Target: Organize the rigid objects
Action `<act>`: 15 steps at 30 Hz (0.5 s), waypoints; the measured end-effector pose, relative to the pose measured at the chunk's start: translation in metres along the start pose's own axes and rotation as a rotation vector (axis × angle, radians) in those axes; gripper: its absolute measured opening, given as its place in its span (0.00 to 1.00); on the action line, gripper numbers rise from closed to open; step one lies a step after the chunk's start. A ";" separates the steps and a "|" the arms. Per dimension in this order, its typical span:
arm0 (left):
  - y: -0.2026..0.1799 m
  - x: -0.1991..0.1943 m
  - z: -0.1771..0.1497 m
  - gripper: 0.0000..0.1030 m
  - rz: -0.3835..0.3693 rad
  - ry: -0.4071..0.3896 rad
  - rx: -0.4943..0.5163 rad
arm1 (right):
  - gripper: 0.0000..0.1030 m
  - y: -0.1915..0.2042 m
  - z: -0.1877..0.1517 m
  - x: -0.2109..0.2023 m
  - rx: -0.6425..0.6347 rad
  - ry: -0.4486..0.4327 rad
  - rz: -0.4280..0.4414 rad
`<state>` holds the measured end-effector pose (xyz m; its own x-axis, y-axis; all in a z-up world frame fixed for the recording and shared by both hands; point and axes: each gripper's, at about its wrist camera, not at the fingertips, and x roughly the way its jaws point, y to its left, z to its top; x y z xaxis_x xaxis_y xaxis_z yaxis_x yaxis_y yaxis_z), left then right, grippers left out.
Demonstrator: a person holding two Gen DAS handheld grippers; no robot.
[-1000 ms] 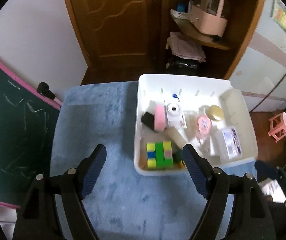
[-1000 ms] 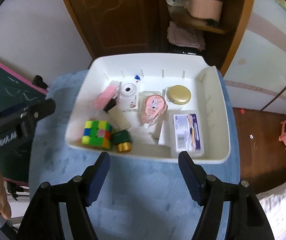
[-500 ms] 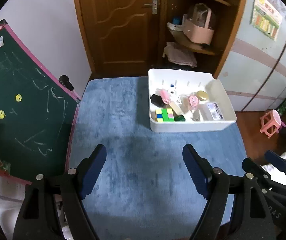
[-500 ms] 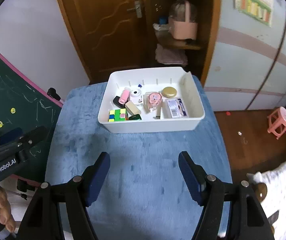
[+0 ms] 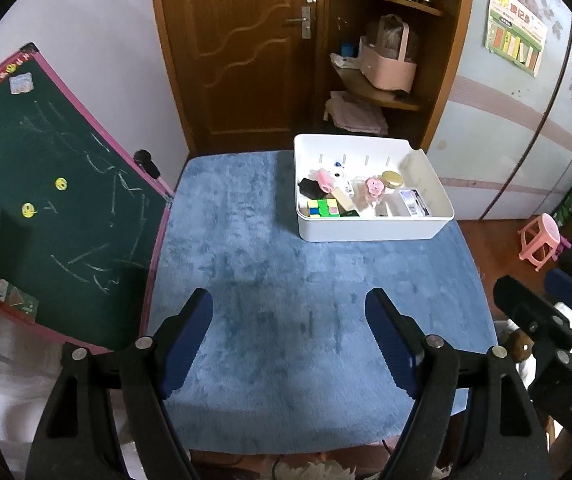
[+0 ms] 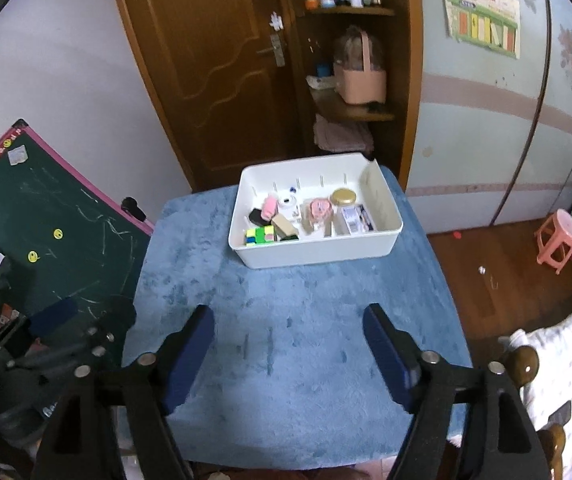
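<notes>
Both claws backed off; white bin (image 5: 370, 229) (cube (image 5: 323, 206) inside) stays packed.

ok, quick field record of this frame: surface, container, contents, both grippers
surface: blue plush cloth, bare apart from the bin
container: white bin, far right part of the cloth
contents: colour cube, gold-lidded jar, pink roll, labelled clear box, other small items
left gripper: open, nothing between fingers
right gripper: opening, nothing between fingers
</notes>
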<state>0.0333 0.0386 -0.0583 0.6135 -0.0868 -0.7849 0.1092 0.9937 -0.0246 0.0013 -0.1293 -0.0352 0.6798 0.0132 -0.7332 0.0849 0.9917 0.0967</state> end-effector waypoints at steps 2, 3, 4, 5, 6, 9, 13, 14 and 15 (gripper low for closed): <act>-0.004 -0.006 0.000 0.79 0.004 -0.003 -0.021 | 0.77 0.001 0.003 -0.006 -0.028 0.001 -0.006; -0.005 -0.009 -0.001 0.79 0.002 -0.008 -0.027 | 0.77 0.000 0.005 -0.009 -0.038 0.002 -0.002; -0.007 -0.011 -0.001 0.79 0.005 -0.016 -0.029 | 0.77 -0.001 0.006 -0.012 -0.045 0.001 0.003; -0.009 -0.013 -0.001 0.79 0.013 -0.022 -0.028 | 0.77 -0.003 0.006 -0.014 -0.049 -0.001 0.007; -0.011 -0.014 -0.001 0.79 0.025 -0.028 -0.025 | 0.77 -0.004 0.007 -0.014 -0.051 -0.003 0.010; -0.013 -0.017 -0.002 0.79 0.036 -0.032 -0.036 | 0.77 -0.008 0.009 -0.015 -0.045 -0.003 0.025; -0.014 -0.021 -0.003 0.79 0.053 -0.037 -0.045 | 0.77 -0.012 0.012 -0.014 -0.050 -0.003 0.035; -0.014 -0.022 -0.003 0.79 0.056 -0.039 -0.047 | 0.77 -0.013 0.012 -0.014 -0.052 -0.003 0.038; -0.015 -0.022 -0.003 0.79 0.060 -0.041 -0.048 | 0.77 -0.012 0.013 -0.014 -0.055 -0.002 0.041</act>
<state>0.0154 0.0261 -0.0424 0.6491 -0.0284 -0.7602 0.0339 0.9994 -0.0084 0.0005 -0.1435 -0.0174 0.6835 0.0540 -0.7279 0.0168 0.9958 0.0896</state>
